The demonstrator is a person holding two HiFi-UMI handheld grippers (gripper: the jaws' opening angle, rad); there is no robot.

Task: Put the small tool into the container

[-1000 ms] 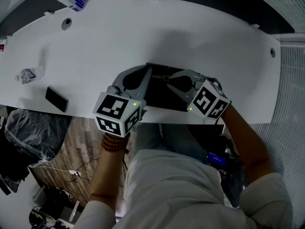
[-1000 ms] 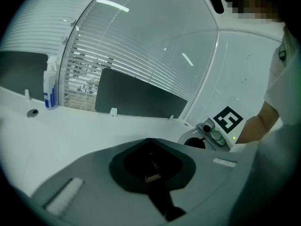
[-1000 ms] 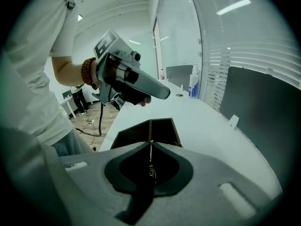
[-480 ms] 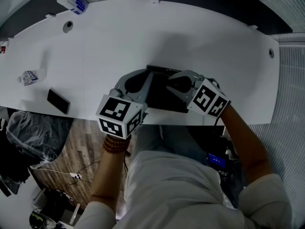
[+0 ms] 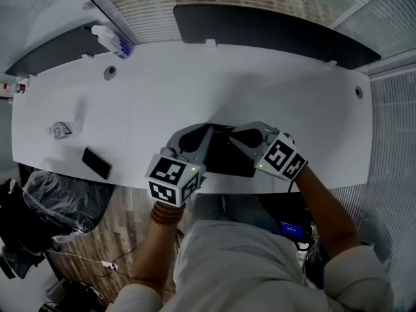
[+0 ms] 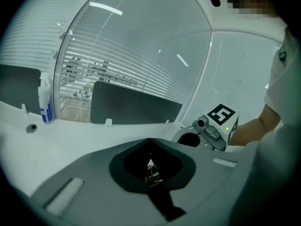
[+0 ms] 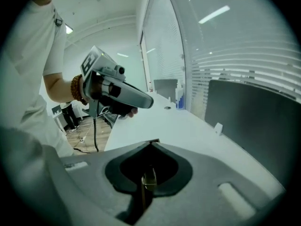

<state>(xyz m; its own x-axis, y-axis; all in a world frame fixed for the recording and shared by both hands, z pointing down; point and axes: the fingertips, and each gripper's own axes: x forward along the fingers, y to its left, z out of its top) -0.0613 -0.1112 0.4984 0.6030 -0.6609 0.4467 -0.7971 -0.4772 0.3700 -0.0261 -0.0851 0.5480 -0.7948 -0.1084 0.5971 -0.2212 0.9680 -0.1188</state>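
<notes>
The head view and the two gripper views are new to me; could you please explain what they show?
There is no robot here: a person holds a hand-held gripper in each hand, each with two jaws. The head view comes from a camera on the person's head, looking down at the white table. The left gripper and the right gripper meet over a black container at the table's near edge. Farther left lie a phone and a small bottle; a spray bottle lies at the back. The other two pictures come from cameras riding on the grippers, looking along their jaws. Both pairs of jaws are closed: the left on a small shiny piece, the right on a small brass-coloured piece. Each is too small to identify.
</notes>
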